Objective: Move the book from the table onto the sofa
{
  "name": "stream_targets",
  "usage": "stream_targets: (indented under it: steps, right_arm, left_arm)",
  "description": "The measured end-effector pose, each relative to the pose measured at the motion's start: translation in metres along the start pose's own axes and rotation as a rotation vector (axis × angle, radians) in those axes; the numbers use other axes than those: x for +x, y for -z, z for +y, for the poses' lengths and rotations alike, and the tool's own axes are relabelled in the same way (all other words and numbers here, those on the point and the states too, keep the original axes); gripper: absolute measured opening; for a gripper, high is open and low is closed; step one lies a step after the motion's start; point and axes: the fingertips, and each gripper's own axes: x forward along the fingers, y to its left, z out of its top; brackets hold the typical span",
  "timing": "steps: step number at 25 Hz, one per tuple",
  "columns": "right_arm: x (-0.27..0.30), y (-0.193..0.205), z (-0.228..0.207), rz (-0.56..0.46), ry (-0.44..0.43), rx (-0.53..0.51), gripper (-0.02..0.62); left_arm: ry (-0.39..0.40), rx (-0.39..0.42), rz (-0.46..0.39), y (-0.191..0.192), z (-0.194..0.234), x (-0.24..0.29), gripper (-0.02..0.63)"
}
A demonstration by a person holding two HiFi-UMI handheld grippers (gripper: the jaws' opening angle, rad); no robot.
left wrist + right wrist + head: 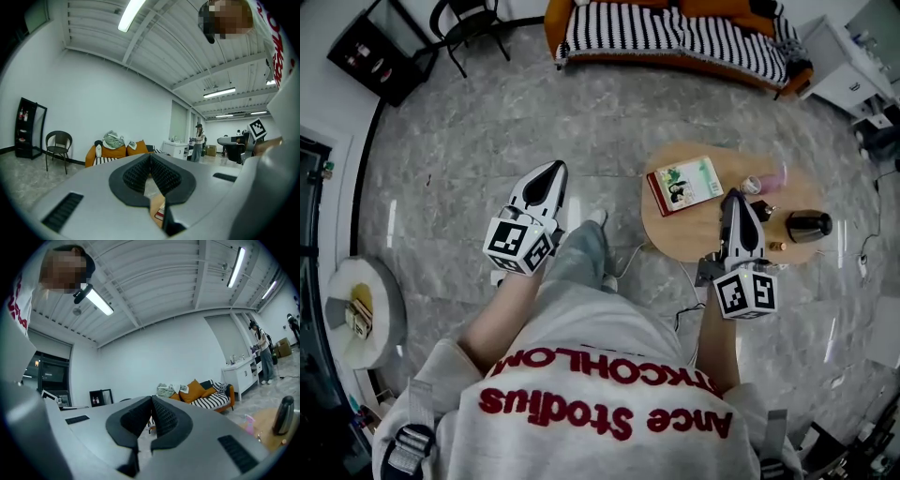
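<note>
**Book not yet lifted, both claws empty**

Head view: we see the book [685, 184] lying flat on the round worktop [670, 239]. It is a thin rectangle with a red strip along one edge and a glossy green-and-white cover. The worktop looks like pale, smooth wood. The sofa [675, 37] sits at the top of the frame, well apart from the worktop across a grey marbled floor, with an orange frame and a black-and-white striped cover. We judge that nothing of the task is done: grasp, carry and set-down are all left. The left claw [550, 171] hangs over the floor beside the person's leg, short of the worktop. The right claw [733, 197] is over the worktop, its tip near the book's right edge. A dark rounded flask [808, 226] and a pink bottle [766, 181] stand to the book's right.

Left gripper view: the left claw [151, 159] has its ribbed black pads pressed together with nothing between them. The sofa [117, 152] lies ahead, with orange cushions and crumpled cloth on it.

Right gripper view: the right claw [151, 404] is likewise pressed together and empty. The flask [282, 415] stands shiny and tapered at the right edge.
</note>
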Motion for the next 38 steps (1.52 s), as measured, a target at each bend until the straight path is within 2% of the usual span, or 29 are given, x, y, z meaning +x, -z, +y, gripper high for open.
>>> stream_targets:
  steps: [10, 17, 23, 30, 38]
  right_arm:
    - [0.088, -0.009, -0.047, 0.0, 0.156, 0.016, 0.026]
    - [0.139, -0.024, -0.075, -0.006, 0.29, 0.005, 0.026]
    - [0.163, -0.027, -0.095, -0.026, 0.428, 0.004, 0.026]
    - [0.171, -0.005, -0.112, 0.001, 0.506, 0.03, 0.026]
    - [0.153, 0.041, -0.145, 0.062, 0.545, 0.101, 0.028]
  left_arm:
    - [0.164, -0.011, 0.048, -0.007, 0.038, 0.143, 0.017]
    - [0.327, -0.012, 0.08, -0.018, 0.054, 0.243, 0.017]
    - [0.497, 0.014, 0.105, -0.022, 0.053, 0.315, 0.017]
    - [0.595, 0.032, 0.154, -0.003, 0.046, 0.359, 0.017]
    - [0.678, 0.037, 0.221, 0.042, 0.0, 0.371, 0.017]
